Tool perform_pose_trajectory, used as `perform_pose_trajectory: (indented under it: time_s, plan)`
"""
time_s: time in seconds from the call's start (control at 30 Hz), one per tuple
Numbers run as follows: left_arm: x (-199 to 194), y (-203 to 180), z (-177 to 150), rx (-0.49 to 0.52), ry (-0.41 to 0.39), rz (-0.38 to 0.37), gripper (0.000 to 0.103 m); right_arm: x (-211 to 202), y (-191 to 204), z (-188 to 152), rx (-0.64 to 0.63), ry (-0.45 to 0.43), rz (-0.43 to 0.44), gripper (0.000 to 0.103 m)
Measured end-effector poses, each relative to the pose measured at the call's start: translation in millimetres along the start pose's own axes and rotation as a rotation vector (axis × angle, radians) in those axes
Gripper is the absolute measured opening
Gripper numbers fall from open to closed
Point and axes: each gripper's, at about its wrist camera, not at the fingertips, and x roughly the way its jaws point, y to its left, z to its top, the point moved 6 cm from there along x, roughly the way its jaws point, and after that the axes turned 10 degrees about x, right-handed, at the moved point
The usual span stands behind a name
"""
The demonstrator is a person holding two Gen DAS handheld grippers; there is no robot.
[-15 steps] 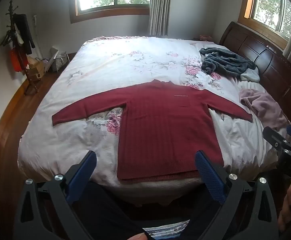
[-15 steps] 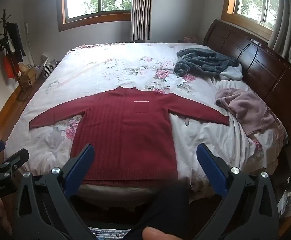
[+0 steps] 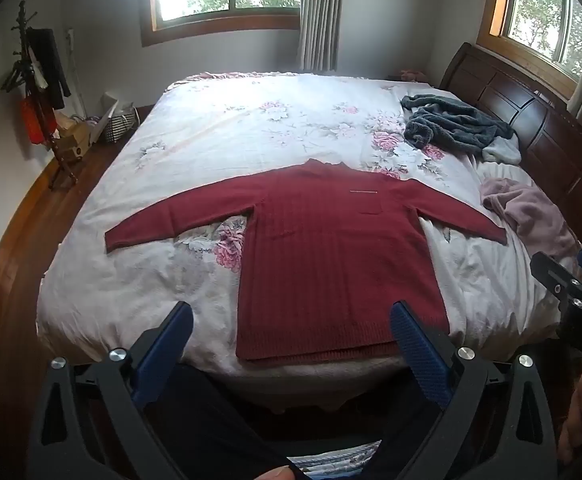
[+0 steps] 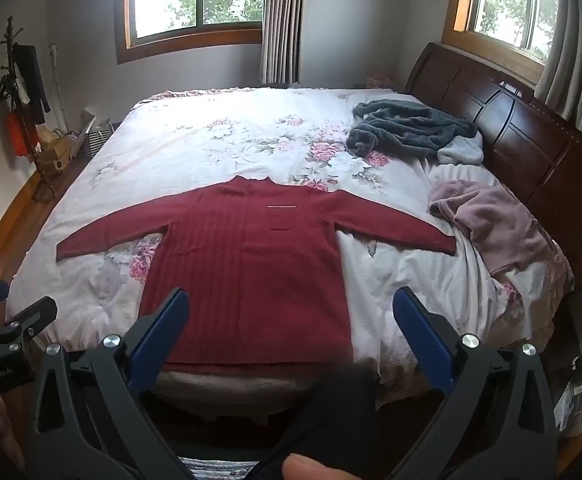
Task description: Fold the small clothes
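Left gripper (image 3: 291, 344) is wide apart w/ nothing in it, up over the near bed edge. Right gripper (image 4: 291, 328) is wide too, also w/ nothing. Red sweater (image 3: 331, 264) lies flat on the flowery bed (image 3: 231, 140), sleeves out. Gray (image 4: 411, 128) & pink clothes (image 4: 499, 228) sit by the headboard.

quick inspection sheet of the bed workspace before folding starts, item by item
surface: bed with floral sheet, wrinkled near the front edge.
job's things: red sweater laid flat, both sleeves spread out, hem at the bed's near edge, unfolded.
clutter: grey fleece garment and pink garment crumpled on the right side, apart from the sweater.
grippers: left gripper and right gripper both open, held off the near edge, touching nothing.
cables: nothing seen.
surroundings: wooden headboard on the right, coat stand at left, two windows, wooden floor.
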Motion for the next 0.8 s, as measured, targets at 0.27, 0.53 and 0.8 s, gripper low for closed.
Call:
perform_pose_trajectory:
  time_s: [0.27, 0.53, 0.8]
  plan:
    - [3.2, 3.9, 1.4, -0.001, 0.000, 0.002, 0.099, -0.1, 2.2, -3.7, -0.010, -0.014, 0.000, 0.100]
    - [0.6, 3.6, 3.4, -0.003, -0.002, 0.005, 0.099, -2.9, 4.3, -3.5, -0.012, -0.019, -0.005, 0.100]
    - [-2.1, 4.7, 2.7, -0.004, -0.007, 0.006, 0.099, -6.3, 3.2, -1.6, -0.011, -0.023, -0.005, 0.100]
